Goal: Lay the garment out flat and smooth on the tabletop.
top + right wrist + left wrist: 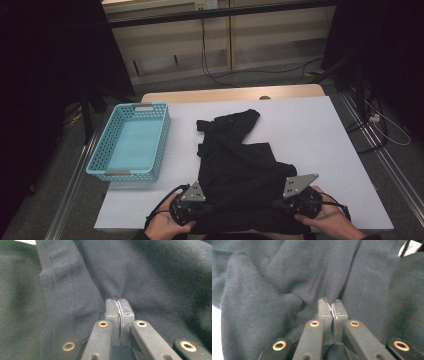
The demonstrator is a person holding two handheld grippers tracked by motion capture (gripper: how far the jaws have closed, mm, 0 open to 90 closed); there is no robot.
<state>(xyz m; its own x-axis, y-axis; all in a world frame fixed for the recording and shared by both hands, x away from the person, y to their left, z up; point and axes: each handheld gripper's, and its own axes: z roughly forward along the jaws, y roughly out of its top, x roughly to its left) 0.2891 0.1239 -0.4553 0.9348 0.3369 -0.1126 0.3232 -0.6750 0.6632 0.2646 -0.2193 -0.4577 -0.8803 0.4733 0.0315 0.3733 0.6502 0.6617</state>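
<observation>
A crumpled black garment lies on the white-covered table, one sleeve-like part reaching toward the far side. At its near edge, a hand holds each gripper. My left gripper is at the garment's near left corner and my right gripper at its near right corner. In the left gripper view the jaws are closed with dark cloth gathered into their tips. The right gripper view shows the same: my right gripper is shut on a fold of the black fabric.
A turquoise plastic basket with nothing in it stands on the table's left part. Bare white surface lies right of and beyond the garment. Cables run over the floor behind the table and along its right side.
</observation>
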